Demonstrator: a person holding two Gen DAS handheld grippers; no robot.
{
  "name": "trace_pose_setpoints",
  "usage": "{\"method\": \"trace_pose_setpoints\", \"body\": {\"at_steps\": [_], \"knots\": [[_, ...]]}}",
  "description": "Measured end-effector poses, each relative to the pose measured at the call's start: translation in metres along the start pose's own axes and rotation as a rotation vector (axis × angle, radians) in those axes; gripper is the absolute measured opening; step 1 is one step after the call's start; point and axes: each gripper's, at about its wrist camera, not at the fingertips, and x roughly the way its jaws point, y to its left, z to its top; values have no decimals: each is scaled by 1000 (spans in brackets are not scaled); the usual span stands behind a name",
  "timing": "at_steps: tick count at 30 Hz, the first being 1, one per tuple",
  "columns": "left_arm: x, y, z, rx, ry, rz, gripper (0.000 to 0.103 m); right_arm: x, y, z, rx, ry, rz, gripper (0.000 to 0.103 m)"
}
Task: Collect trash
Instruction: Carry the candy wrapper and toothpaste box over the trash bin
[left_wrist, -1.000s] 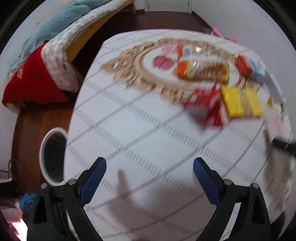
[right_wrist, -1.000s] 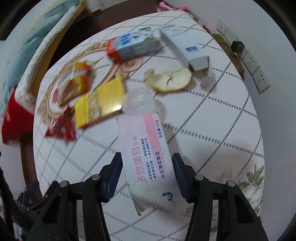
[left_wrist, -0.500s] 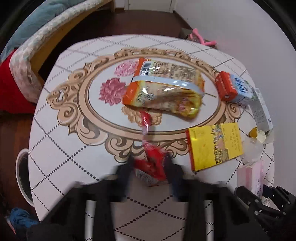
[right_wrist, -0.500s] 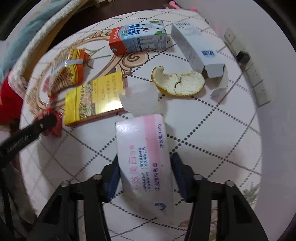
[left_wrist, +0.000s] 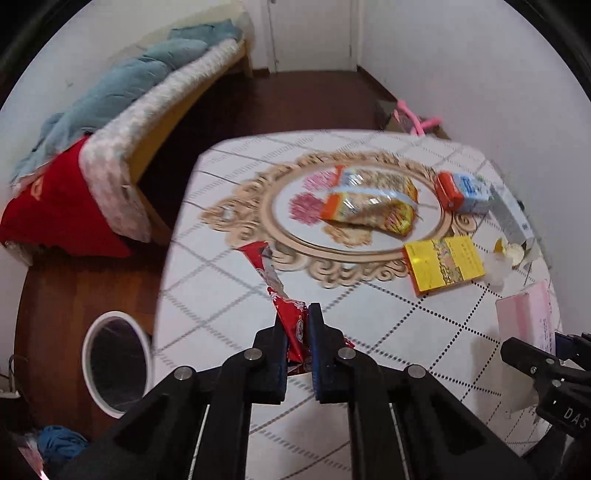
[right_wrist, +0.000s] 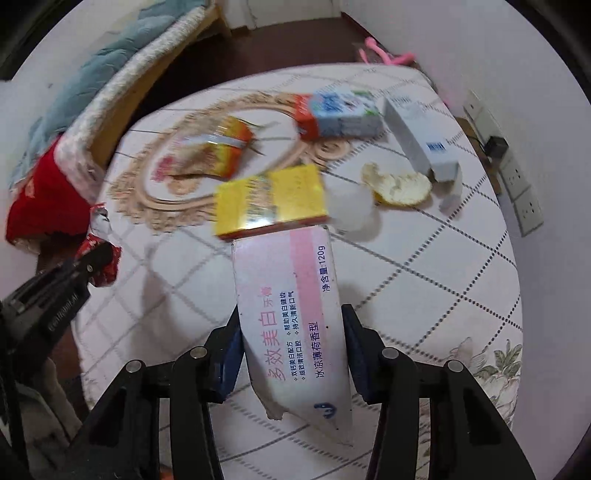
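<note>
My left gripper (left_wrist: 297, 319) is shut on a red snack wrapper (left_wrist: 284, 302) and holds it above the table's left part; the wrapper also shows in the right wrist view (right_wrist: 99, 254). My right gripper (right_wrist: 291, 332) is shut on a pink and white toothpaste box (right_wrist: 291, 314), held above the table (right_wrist: 424, 266); the box shows in the left wrist view (left_wrist: 528, 317) too. On the table lie a yellow box (right_wrist: 269, 201), an orange noodle packet (left_wrist: 369, 205), a milk carton (right_wrist: 340, 114), an orange peel (right_wrist: 399, 184), a clear wrapper (right_wrist: 351, 206) and a white box (right_wrist: 417, 136).
A white bin with a dark opening (left_wrist: 114, 358) stands on the wooden floor left of the table. A bed with red and teal bedding (left_wrist: 92, 147) is at the far left. Wall sockets (right_wrist: 524, 184) are on the right wall.
My left gripper moved in over the red wrapper, shut on it and lifted it off the table towards the left edge. My right gripper still holds the toothpaste box.
</note>
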Motion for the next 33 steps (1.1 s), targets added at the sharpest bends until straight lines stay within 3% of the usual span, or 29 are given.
{"method": "trace_pose_setpoints", "body": {"at_steps": [9,14,18,26,33], "knots": [[-83,93,0,-97,-108,75,7,-47,78,1,-94,-67,132,51],[-111,159,-5,-151,-146,162,7,-60,156,6,-187,-82,235,51],[-114,213,-16,-211,-128,210,7,-58,231,6,-280,-69,305,51],[-62,320,-49,-342,36,239,7,2,361,-3,-398,53,349,51],[41,402,-90,-493,324,128,9,118,444,-18,-463,276,285,51]]}}
